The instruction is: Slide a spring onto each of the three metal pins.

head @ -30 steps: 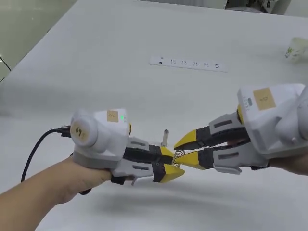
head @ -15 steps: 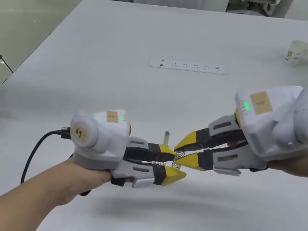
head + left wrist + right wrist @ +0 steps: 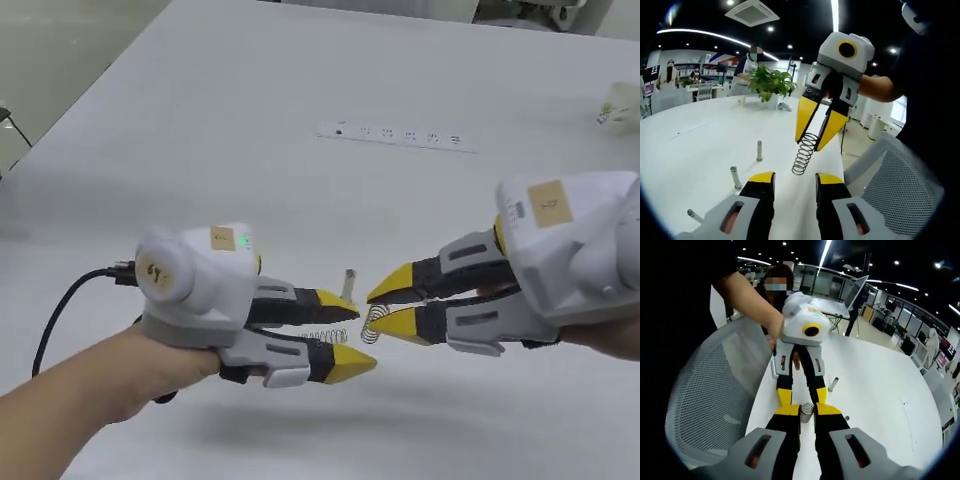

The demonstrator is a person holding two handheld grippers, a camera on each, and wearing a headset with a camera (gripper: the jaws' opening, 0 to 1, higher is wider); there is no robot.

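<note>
While the right gripper (image 3: 376,314) pinched one end of the spring (image 3: 805,152) between narrow jaws, the rest of the coil reached out over the bench (image 3: 250,120) toward the left gripper (image 3: 360,334). That gripper's jaws stood wide apart, with the spring's free end in the gap; in the left gripper view it seemed to touch neither jaw. Three pins (image 3: 759,150) stood upright and bare in a row close to the near edge of the bench, just beyond the two grippers, so no spring looked to have been fitted yet. The spring appeared to be thin wire, long for its width, and very light. It would likely be stiff enough to keep its line when held by one end, yet soft sideways and quick to wag or bow. A hard squeeze could flatten the coils, and round wire against smooth jaws could slip or shoot out. The safer hold seemed to be a gentle one across the coils, a little back from the leading end, leaving that mouth open and steady to meet a pin's tip. The pins looked slim and rigid, though whether they were fixed in the bench could not be told, so a sideways knock was a risk.
</note>
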